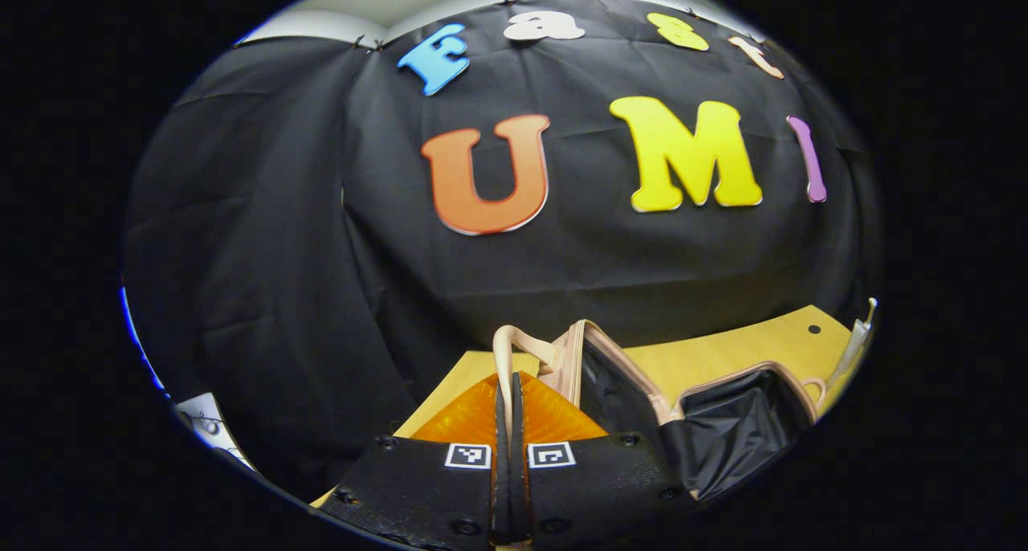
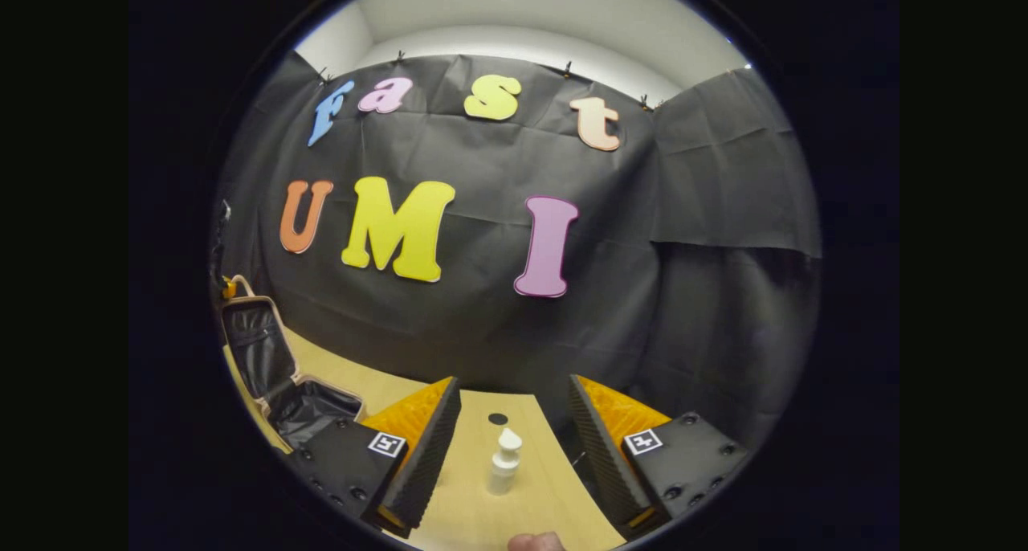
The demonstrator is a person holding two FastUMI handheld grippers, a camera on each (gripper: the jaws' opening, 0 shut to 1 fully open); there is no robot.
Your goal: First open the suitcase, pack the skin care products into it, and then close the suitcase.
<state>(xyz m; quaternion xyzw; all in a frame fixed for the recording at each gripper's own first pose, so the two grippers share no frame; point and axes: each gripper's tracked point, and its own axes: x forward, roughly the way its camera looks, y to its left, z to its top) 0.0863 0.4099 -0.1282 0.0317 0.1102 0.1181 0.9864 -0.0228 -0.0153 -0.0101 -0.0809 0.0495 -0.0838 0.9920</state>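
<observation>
there, open suitcase [image 2: 273, 374], pump bottle [image 2: 504, 461] between right hand-held gripper [image 2: 514, 438] fingers

The open pink suitcase with black lining [image 1: 727, 410] is running off the left gripper view's lower right edge, its base hiding behind the left gripper [image 1: 511, 422]; contents unclear.
</observation>
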